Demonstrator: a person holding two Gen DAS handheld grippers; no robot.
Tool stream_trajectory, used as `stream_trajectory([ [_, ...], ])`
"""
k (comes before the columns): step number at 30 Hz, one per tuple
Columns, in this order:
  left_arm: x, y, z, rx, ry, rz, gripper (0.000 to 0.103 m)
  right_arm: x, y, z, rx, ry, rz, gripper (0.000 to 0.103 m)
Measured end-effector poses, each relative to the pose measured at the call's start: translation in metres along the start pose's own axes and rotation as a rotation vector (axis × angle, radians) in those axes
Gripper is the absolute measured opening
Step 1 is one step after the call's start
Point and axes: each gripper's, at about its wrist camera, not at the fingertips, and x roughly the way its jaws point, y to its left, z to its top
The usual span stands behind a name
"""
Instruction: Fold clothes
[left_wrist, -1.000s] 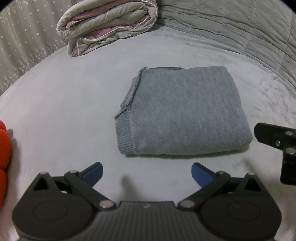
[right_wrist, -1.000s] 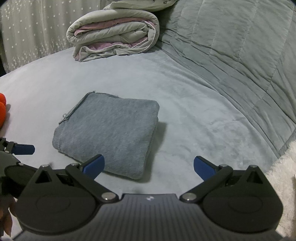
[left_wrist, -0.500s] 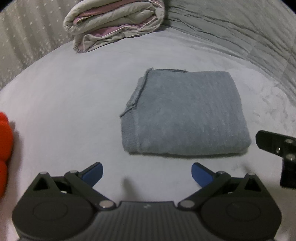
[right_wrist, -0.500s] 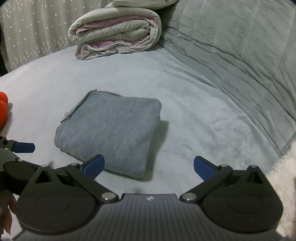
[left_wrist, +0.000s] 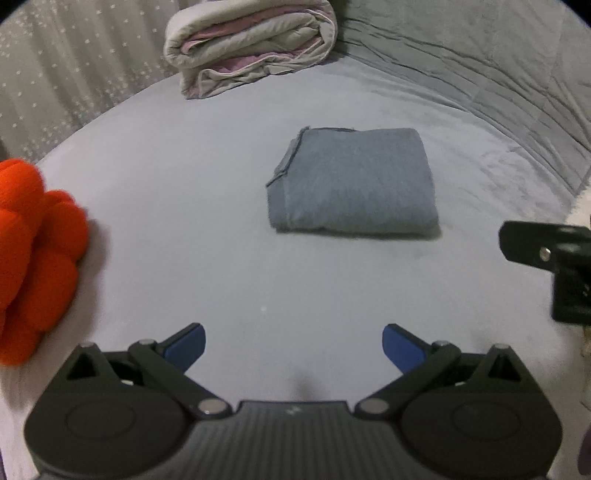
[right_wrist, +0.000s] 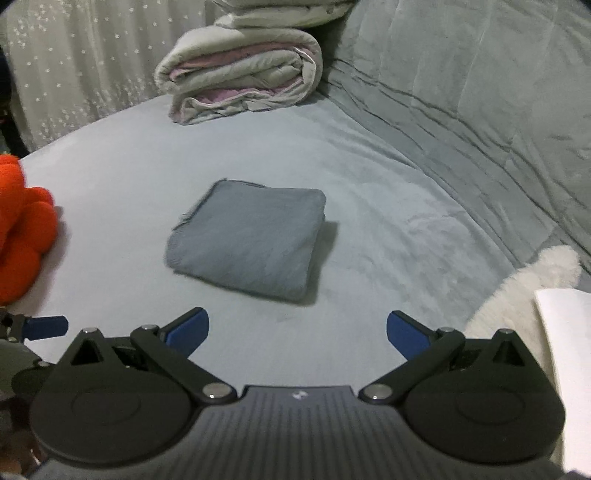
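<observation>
Sweater (left_wrist: 352, 182) lies folded on bed (left_wrist: 184, 221); left hand-held gripper (left_wrist: 293, 345) and right hand-held gripper (right_wrist: 297, 332) spread, empty

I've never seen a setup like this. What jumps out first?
A neatly folded grey garment lies alone mid-bed. A vivid orange knotted cushion sits at the left edge, and a rolled quilt lies at the far end. Both grippers, left and right, hang open, holding nothing.
</observation>
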Motion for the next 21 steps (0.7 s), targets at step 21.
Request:
stream_trajectory([
  [21,-0.098,-0.014,-0.062,-0.058,-0.023,0.003,0.102,-0.103,0.000,-0.049,-0.028,-0.027,0.047,0.103],
])
